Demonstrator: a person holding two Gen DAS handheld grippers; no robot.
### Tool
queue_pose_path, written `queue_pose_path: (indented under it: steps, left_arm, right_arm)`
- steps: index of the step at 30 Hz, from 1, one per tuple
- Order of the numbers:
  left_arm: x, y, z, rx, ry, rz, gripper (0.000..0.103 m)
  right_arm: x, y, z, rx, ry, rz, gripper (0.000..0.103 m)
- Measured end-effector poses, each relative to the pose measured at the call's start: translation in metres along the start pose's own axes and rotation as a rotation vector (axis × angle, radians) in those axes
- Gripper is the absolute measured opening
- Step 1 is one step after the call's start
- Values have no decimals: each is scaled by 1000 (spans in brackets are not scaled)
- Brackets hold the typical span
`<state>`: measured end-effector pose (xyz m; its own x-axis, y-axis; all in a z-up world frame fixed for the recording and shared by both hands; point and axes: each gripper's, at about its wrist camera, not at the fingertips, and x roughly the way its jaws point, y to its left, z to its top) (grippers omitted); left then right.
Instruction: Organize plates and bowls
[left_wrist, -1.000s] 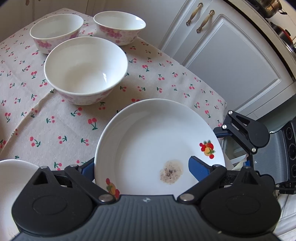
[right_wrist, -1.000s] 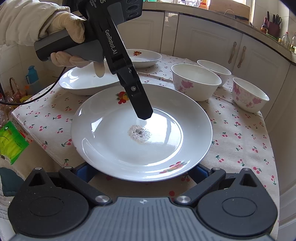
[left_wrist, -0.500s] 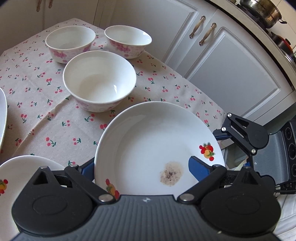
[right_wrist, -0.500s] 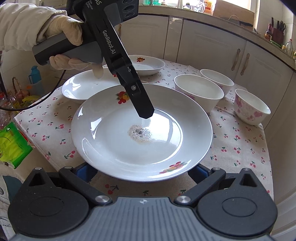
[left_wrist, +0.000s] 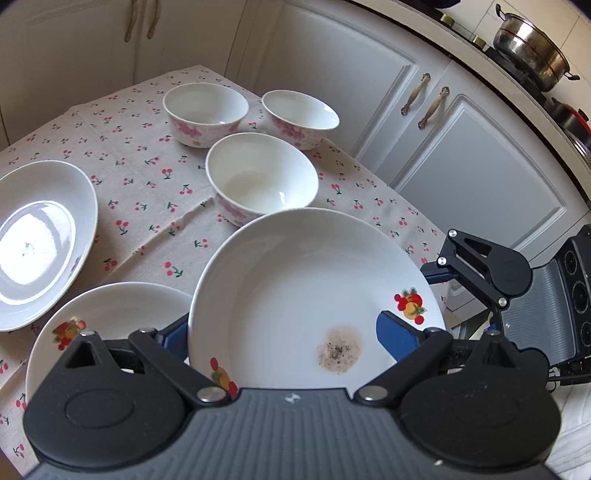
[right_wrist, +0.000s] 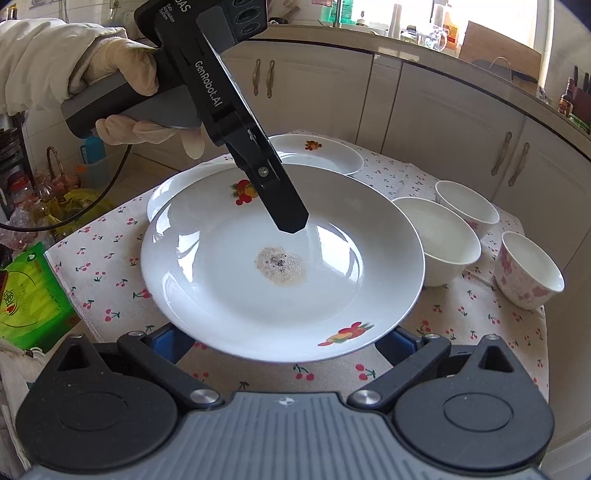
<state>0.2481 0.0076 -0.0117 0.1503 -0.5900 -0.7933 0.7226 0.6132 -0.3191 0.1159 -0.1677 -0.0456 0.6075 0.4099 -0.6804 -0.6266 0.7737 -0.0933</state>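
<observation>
- The table, under a cherry-print cloth (left_wrist: 147, 206), carries everything. The large bowl (left_wrist: 262, 181) near its middle serves as the reference here.
- The dirty plate (left_wrist: 295, 288) is off the cloth, just beside the large bowl on the side toward both tools. Its far rim overlaps the bowl's foot in the left wrist view.
- A wide plain plate (left_wrist: 40, 240) lies well to the left of the large bowl in that view. A smaller fruit-print plate (left_wrist: 118, 310) sits nearer, between the wide plate and the dirty plate.
- The left gripper (left_wrist: 286, 332), held by a gloved hand (right_wrist: 122, 85), is wedged on the dirty plate with its jaws wide. One pad lies on the plate's upper face and the other passes behind the rim.
- The right gripper (right_wrist: 286, 339) meets the opposite rim, its jaws also wide apart and both pads tucked under the edge. Whether they press or only support, I cannot tell.
- Two small pink-flowered bowls (left_wrist: 207, 114) stand side by side just beyond the large bowl.
- A speckled stain (left_wrist: 338, 350) marks the dirty plate's well, on the half away from the large bowl.
- Likely next move: stacking calls for carrying the plate away from the large bowl, toward the two resting plates. They lie on the left gripper's side, so that hand should lead. The plate is round, so only keeping it level matters.
</observation>
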Motion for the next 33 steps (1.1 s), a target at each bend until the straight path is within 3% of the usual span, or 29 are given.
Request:
queue_pose_path:
  steps: [16,33]
  left_arm:
    - [-27,62,-35,-132,-40,49,98]
    - [-15,98,-43,-179,-32,29,98]
  right_arm:
    - [54,19,42,-61,38,116,103]
    - [78,26,65,-70,107,115,103]
